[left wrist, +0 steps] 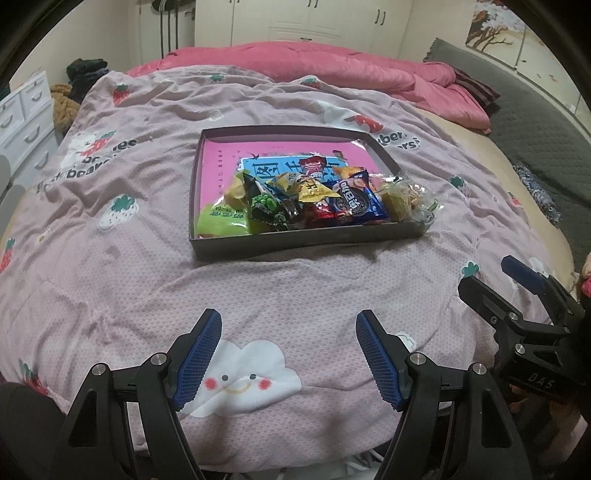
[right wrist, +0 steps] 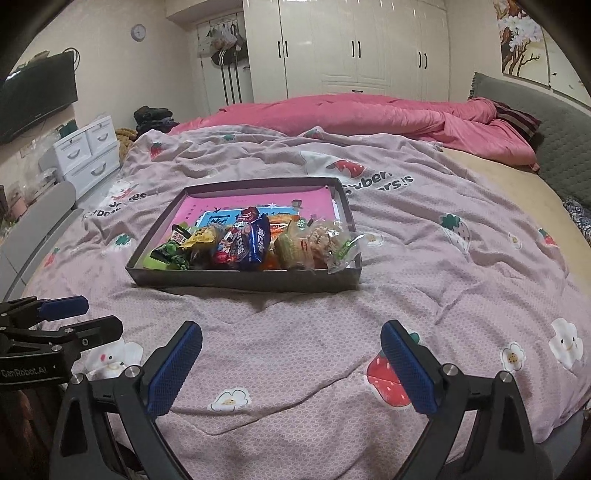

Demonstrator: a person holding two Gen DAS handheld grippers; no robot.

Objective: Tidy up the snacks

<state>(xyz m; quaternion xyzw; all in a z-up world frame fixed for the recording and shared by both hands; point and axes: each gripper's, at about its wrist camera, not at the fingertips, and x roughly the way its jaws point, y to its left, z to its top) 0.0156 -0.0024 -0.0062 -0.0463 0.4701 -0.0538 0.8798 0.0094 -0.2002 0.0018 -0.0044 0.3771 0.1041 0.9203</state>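
Bed cover (left wrist: 155, 280): soft cloth, matt, wrinkled, fine dotted weave.
Pink quilt (right wrist: 369, 114): smooth cloth with a light sheen.
Box (left wrist: 306, 240): cardboard, dark and matt outside; glossy pink paper on its floor.
Snack packets (left wrist: 314, 203): shiny plastic film, some of it clear.
Left gripper (left wrist: 289, 354): black matt plastic, metal screws; pads (left wrist: 199, 354) blue, rough grid texture.
Wardrobe (right wrist: 354, 44): glossy white panels.

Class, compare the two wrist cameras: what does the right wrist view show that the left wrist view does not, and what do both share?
Only the right wrist view shows the round wall clock and the black flat television. Only the left wrist view shows the white smiling cloud print between the open left gripper fingers. Both share the dark shallow cardboard box of mixed snack packets, and the open right gripper.
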